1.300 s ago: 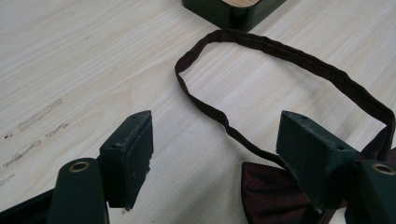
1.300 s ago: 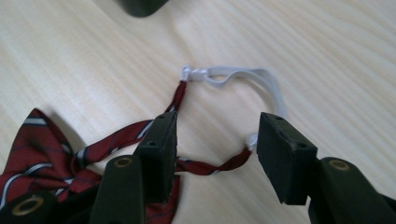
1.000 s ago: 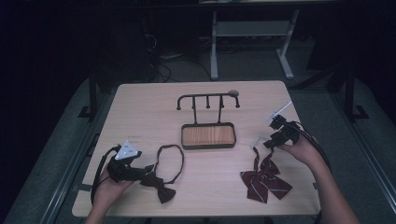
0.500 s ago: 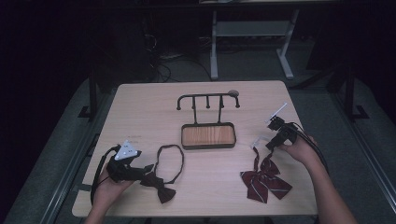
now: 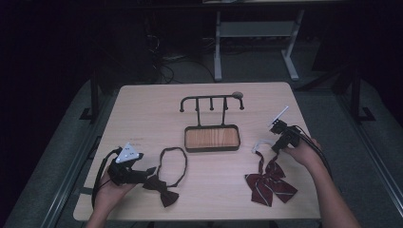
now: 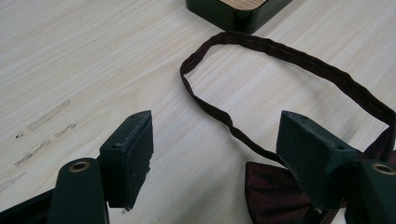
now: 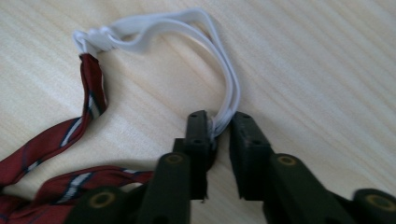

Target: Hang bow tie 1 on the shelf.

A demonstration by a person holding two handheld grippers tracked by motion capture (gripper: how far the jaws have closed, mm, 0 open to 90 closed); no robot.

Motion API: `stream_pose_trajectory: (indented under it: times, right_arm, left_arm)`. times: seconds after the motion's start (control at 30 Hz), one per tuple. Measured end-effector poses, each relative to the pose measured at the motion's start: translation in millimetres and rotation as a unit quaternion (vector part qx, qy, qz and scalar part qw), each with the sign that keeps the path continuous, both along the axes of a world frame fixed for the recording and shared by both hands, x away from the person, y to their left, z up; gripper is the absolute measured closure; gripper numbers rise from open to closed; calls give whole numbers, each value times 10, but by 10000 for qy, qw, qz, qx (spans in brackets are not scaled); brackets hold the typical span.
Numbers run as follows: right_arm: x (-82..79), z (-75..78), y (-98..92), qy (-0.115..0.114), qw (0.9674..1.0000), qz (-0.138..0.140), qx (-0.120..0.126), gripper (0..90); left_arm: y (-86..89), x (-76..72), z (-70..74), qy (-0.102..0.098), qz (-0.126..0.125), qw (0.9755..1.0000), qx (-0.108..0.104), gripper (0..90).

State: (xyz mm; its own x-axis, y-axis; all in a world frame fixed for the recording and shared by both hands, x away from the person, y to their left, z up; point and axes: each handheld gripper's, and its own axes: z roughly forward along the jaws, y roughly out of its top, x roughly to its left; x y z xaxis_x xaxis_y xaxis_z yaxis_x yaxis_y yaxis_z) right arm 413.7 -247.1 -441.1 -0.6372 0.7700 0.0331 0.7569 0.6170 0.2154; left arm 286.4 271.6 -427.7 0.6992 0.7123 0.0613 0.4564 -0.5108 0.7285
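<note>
Right tool: my right tool (image 5: 272, 145) sits near the worktop's right edge; its jaws have just been closing and now pinch the white elastic strap (image 7: 223, 95) between the pads.
Striped bow tie: red with pale stripes (image 5: 269, 183), flat on the worktop (image 5: 157, 107) just ahead of my right hand (image 5: 304, 153), its bow nearer to me than the strap.
Strap: in the right gripper view it loops from the jaws over to a white clasp, where the red striped band (image 7: 91, 88) joins it.
Left tool: my left tool (image 6: 215, 158) is released, jaws wide apart with nothing between the pads; it lies low over the worktop at the near left.
Dark bow tie: deep maroon (image 5: 161, 187), flat on the worktop just beside my left tool; in the left gripper view its bow lies under the right-hand jaw.
Neck band: its dark loop (image 6: 289, 60) lies open on the wood, reaching toward the tray.
Stand: a black rack with pegs (image 5: 211, 100) rises from a wood-bottomed tray (image 5: 211, 138) at mid-worktop, between the two ties and apart from both.
</note>
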Motion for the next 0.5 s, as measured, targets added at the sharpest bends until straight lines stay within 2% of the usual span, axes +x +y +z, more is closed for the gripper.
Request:
stream_pose_trajectory:
  times: [0.17, 0.27, 0.3, 0.47, 0.5]
  right_arm:
    - [-25, 25, -3, 41, 9999, 86, 92, 824]
    - [-73, 110, 1, -60, 9994, 159, 313, 826]
    - [-73, 110, 1, -60, 9994, 159, 313, 826]
    - [-128, 236, 35, -49, 9975, 401, 584, 825]
    - [-141, 291, 57, -34, 9962, 534, 683, 825]
  left_arm:
    - [4, 0, 2, 21, -2, 10000, 8, 278]
    - [1, 2, -4, 15, -4, 10000, -3, 279]
    - [-3, 2, -6, 44, -11, 10000, -6, 279]
    - [-4, 3, -9, 84, -59, 9999, 34, 278]
    - [-4, 4, -10, 90, -60, 9999, 29, 278]
